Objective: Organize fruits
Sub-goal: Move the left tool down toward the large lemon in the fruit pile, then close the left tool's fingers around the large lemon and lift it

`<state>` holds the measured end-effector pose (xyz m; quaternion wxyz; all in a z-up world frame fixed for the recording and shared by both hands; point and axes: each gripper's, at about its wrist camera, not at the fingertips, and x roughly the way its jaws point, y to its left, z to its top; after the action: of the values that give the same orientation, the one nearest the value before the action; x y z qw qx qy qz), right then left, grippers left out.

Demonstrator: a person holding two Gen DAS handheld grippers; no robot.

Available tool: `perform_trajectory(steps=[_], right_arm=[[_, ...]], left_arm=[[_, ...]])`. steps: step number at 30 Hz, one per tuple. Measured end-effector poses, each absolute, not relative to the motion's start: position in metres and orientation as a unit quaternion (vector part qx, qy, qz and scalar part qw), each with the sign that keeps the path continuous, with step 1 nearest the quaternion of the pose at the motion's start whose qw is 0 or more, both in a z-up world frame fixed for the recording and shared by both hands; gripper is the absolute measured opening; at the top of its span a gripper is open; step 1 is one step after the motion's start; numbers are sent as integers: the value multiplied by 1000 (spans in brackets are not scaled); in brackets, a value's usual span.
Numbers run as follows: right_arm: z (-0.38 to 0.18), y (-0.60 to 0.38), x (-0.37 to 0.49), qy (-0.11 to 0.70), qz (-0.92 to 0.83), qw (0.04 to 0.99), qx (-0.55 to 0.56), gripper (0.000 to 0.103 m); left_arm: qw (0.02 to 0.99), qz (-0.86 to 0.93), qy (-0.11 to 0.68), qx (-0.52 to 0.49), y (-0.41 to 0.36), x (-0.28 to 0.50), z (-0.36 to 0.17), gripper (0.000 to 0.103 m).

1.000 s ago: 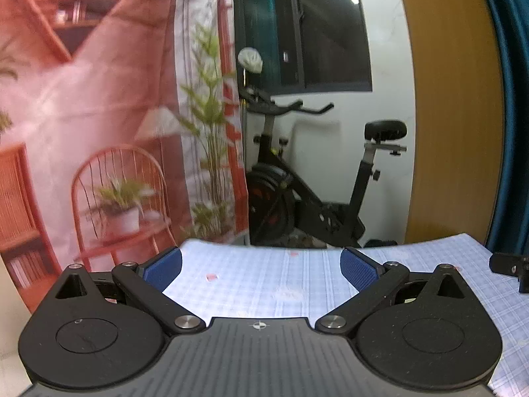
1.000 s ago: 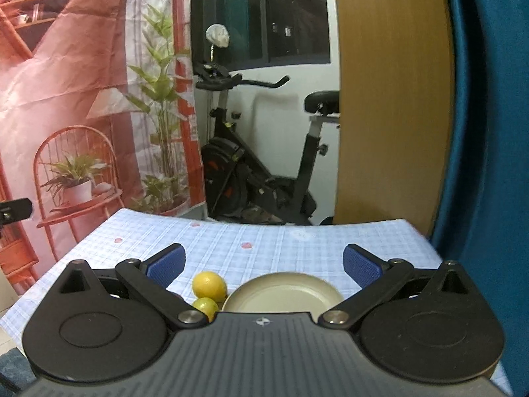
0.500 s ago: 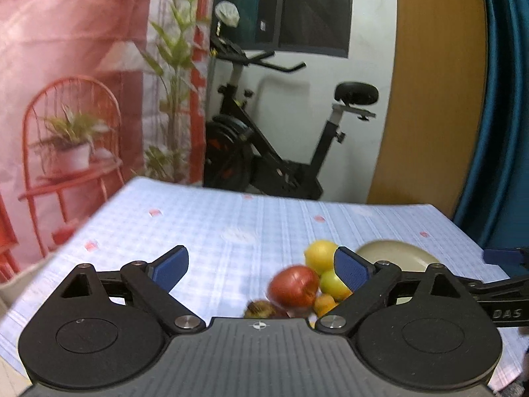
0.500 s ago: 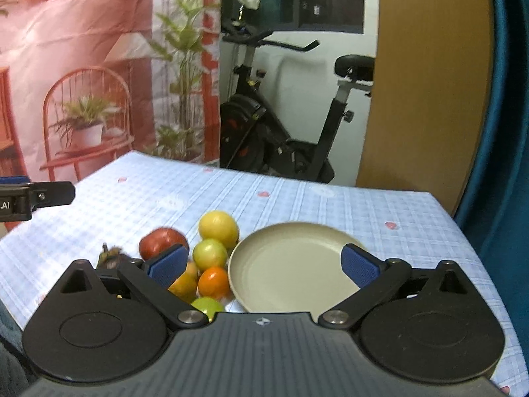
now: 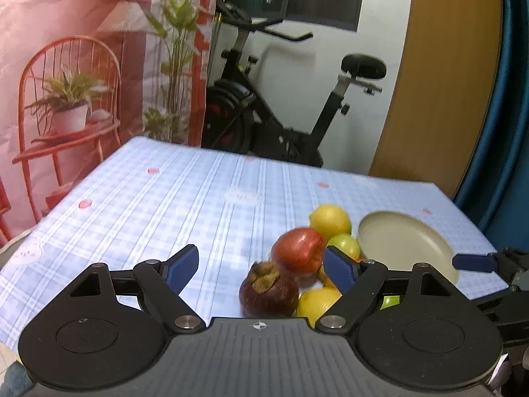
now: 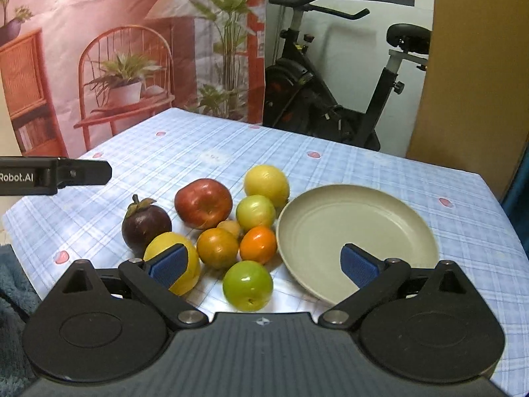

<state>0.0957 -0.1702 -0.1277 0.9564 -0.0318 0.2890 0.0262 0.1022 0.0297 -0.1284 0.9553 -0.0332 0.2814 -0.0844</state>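
Closing in over a heap of fruit, the left gripper (image 5: 261, 266) is narrowing its jaws with the mangosteen (image 5: 268, 290) and apple (image 5: 297, 251) between them, untouched. The right gripper (image 6: 263, 263) is hanging spread wide, gripping nothing, the green fruit (image 6: 247, 285) just ahead, the plate (image 6: 357, 235) ahead-right. Next, likely pinching one fruit, then carrying it plateward.
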Motion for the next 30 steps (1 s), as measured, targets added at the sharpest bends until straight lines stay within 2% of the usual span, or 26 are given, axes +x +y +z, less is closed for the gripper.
perform_trajectory(steps=[6,13,14,16,18,23,25,28,30], right_arm=[[-136,-162,103,302,38,952,-29,101],[-140,-149,111,301,61,951,-42,101],[-141,-146,111,299,69,951,-46,101],[-143,-140,112,297,86,950,-51,97],[-148,-135,113,300,103,947,-54,87],[-161,-128,116,315,125,939,-51,72],[-162,-128,117,313,132,939,-48,70],[-163,-126,119,316,139,938,-47,60],[-164,-124,118,316,143,937,-50,59]], left_arm=[[961,-82,264,-9,30,98,-132,80],[965,-90,240,-46,31,96,-136,77],[965,-93,239,-55,33,97,-136,73],[954,-124,260,-79,35,104,-136,69],[943,-133,296,-74,32,113,-139,68],[935,-143,317,-65,27,124,-146,68],[933,-149,323,-59,26,127,-149,68],[929,-156,332,-52,23,125,-156,68],[929,-159,330,-49,25,124,-158,68]])
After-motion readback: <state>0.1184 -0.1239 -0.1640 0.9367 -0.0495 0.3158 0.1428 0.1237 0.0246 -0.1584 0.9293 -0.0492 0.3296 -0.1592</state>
